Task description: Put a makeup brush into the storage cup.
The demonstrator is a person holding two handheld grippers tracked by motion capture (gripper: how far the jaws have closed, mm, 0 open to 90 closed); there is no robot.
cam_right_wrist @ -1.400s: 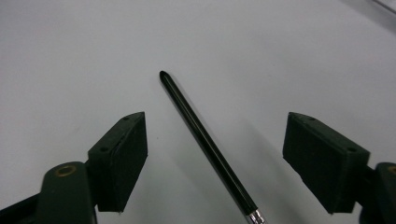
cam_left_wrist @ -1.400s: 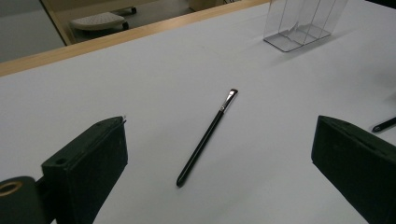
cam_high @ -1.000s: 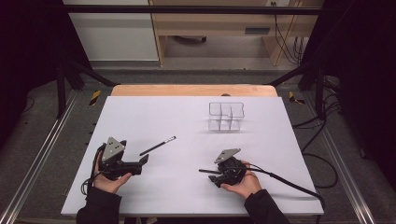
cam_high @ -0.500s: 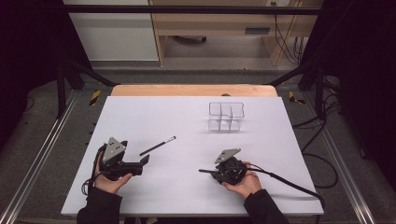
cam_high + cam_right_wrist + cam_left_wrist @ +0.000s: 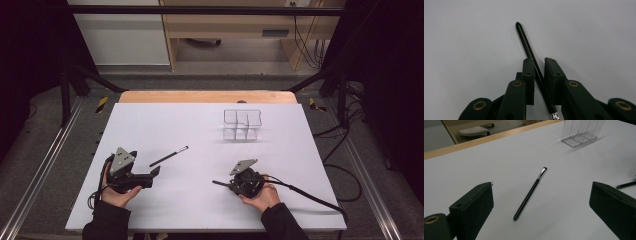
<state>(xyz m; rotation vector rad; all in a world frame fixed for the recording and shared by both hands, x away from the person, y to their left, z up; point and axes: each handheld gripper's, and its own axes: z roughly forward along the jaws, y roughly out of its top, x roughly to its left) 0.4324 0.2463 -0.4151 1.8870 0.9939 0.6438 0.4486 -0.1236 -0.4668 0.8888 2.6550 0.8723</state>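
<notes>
The right gripper (image 5: 539,62), near the table's (image 5: 150,125) front edge with open surface around it, had just closed, clamping a slim black makeup brush (image 5: 529,50). The left gripper (image 5: 541,202) stood wide open before a second makeup brush (image 5: 530,193) lying flat.

From above the near edge we look forward and down over the whole table (image 5: 165,125). Our left gripper view skims low toward the far edge; our right gripper view looks closely down. All share the tabletop.
</notes>
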